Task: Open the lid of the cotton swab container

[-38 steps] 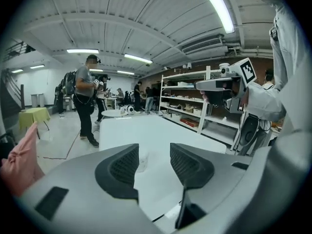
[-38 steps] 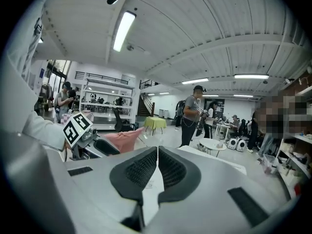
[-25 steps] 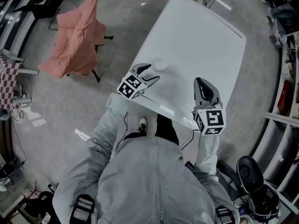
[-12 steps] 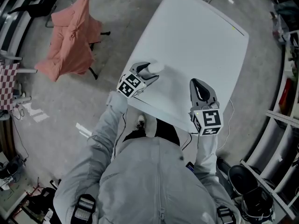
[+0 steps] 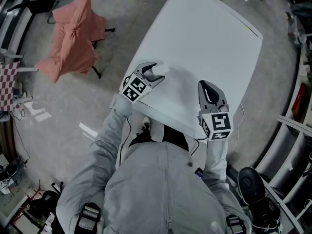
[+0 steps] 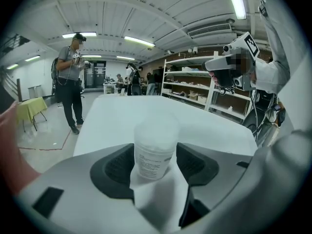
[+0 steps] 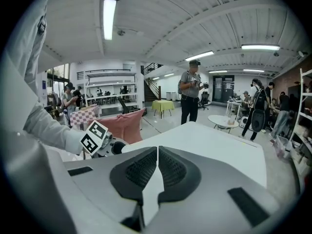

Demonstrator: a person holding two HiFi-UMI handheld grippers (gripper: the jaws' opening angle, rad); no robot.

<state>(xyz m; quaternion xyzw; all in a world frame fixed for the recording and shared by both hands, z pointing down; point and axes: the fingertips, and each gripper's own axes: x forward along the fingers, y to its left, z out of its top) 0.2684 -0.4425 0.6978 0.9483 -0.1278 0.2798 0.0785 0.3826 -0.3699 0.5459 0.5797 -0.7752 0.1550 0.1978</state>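
Left tool (image 6: 156, 172), just spreading, flanks seemingly plastic cylindrical container (image 6: 155, 147); right tool (image 7: 157, 167) pressed together.

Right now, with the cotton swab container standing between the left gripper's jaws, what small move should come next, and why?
Probably close the left gripper on the cotton swab container. Its jaws have just been opening and stand apart, the upright container between them on the white table, not yet gripped. The right gripper is shut and empty; the lid needs a steadied body first.
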